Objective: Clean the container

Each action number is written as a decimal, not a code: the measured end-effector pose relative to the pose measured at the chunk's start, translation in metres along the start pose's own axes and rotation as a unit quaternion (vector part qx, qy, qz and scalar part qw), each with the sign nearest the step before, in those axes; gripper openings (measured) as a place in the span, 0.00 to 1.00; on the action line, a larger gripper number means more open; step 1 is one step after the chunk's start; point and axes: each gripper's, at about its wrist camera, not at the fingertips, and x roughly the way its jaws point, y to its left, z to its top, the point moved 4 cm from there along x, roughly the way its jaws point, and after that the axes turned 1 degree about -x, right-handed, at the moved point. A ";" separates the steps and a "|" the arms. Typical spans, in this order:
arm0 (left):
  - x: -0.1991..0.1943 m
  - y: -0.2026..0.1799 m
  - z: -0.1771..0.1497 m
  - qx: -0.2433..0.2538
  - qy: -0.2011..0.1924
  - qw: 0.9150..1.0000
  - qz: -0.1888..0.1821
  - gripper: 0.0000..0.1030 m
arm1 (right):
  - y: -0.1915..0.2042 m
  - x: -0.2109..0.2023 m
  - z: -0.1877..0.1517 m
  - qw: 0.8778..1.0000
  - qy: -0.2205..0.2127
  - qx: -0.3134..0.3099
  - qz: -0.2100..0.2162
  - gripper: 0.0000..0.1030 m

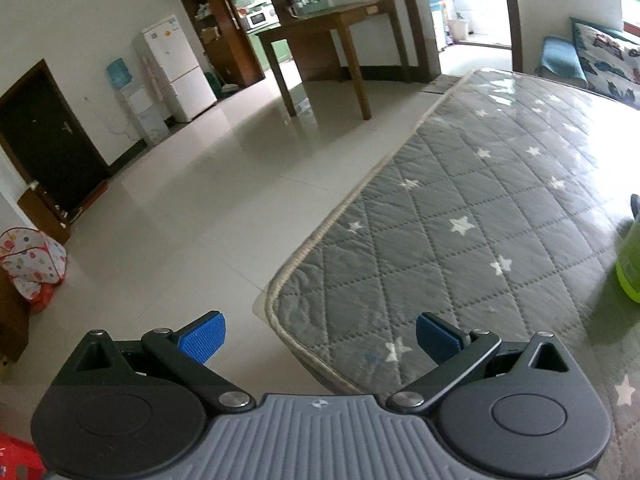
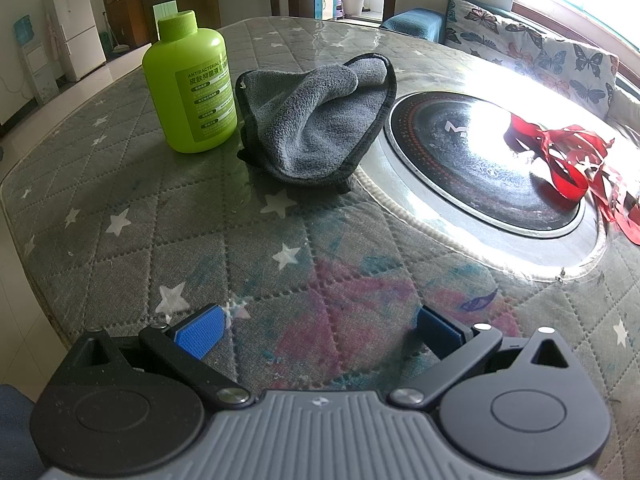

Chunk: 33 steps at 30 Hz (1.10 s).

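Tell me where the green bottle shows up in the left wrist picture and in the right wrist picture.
Left wrist: the green bottle is cut off at the far right edge, blurred.
Right wrist: it stands upright at upper left, just left of the grey cloth.
Shared landmark: the white fridge, left of centre in the left view, sits far upper left in the right view.

Left hand-held gripper [image 1: 321, 340] and right hand-held gripper [image 2: 320, 332] — both spread wide, empty.

You're in a home: a white 2-door fridge [image 1: 176, 66], dark wooden dining table [image 1: 332, 24], butterfly-print sofa cushion [image 2: 532, 48], and white microwave [image 1: 258, 18].
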 end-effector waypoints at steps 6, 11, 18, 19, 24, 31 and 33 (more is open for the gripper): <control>0.001 -0.007 -0.001 0.010 0.003 1.000 -0.009 1.00 | 0.000 0.000 0.000 1.000 -0.001 0.000 0.000 1.00; 0.002 -0.007 -0.002 0.011 0.005 1.000 -0.012 1.00 | 0.000 -0.001 0.000 1.000 -0.001 0.000 0.000 1.00; 0.003 -0.012 -0.003 0.015 0.010 1.000 -0.019 1.00 | 0.000 -0.001 0.000 1.000 -0.002 0.001 0.000 1.00; 0.004 -0.013 -0.003 0.016 0.010 1.000 -0.021 1.00 | 0.000 -0.001 0.000 1.000 -0.002 0.001 0.000 1.00; 0.004 -0.018 -0.004 0.021 0.012 0.999 -0.025 1.00 | 0.000 -0.001 0.000 1.000 -0.003 0.001 -0.001 1.00; 0.007 -0.027 -0.005 0.028 0.015 0.999 -0.038 1.00 | 0.000 -0.001 0.000 1.000 -0.003 0.001 -0.001 1.00; 0.008 -0.030 -0.005 0.031 0.015 0.999 -0.042 1.00 | 0.000 -0.001 0.000 1.000 -0.002 0.002 -0.002 1.00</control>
